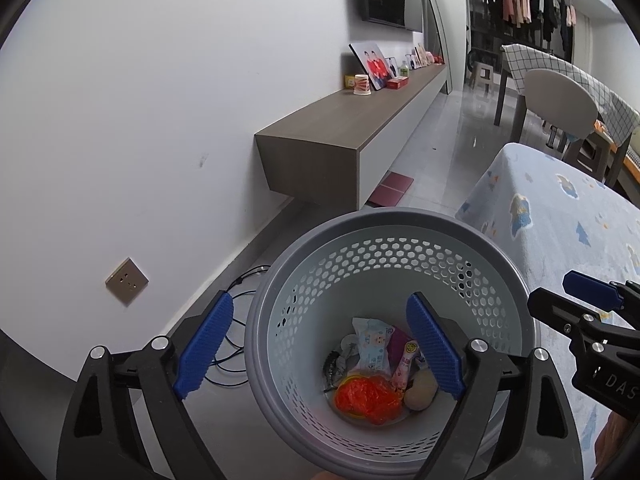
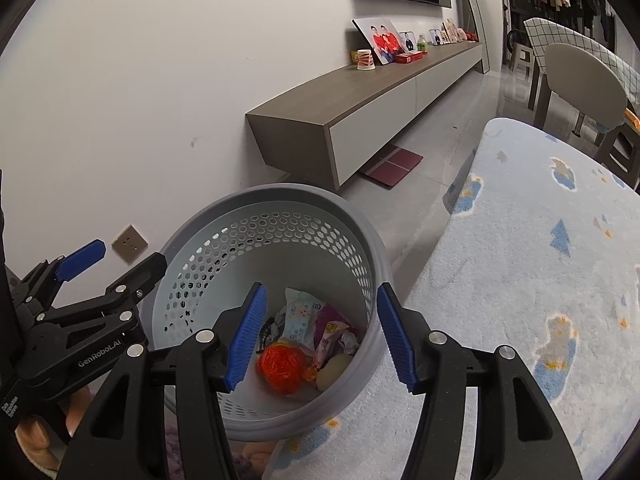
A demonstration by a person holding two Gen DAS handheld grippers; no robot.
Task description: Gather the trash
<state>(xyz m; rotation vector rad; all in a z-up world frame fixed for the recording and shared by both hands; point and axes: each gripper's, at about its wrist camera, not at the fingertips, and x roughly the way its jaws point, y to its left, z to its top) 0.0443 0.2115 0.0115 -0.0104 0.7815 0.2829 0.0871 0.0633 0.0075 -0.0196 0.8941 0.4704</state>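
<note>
Left wrist view, left gripper (image 1: 320, 344) fingers released above basket (image 1: 500, 264), cable (image 1: 236, 320), socket (image 1: 127, 281) beside.

Matt perforated plastic basket (image 1: 384, 248)

"GenRobot.AI" on left hand-held gripper (image 2: 116, 264); "DAS…", seemingly cut off, on right hand-held gripper (image 1: 560, 300).
</note>
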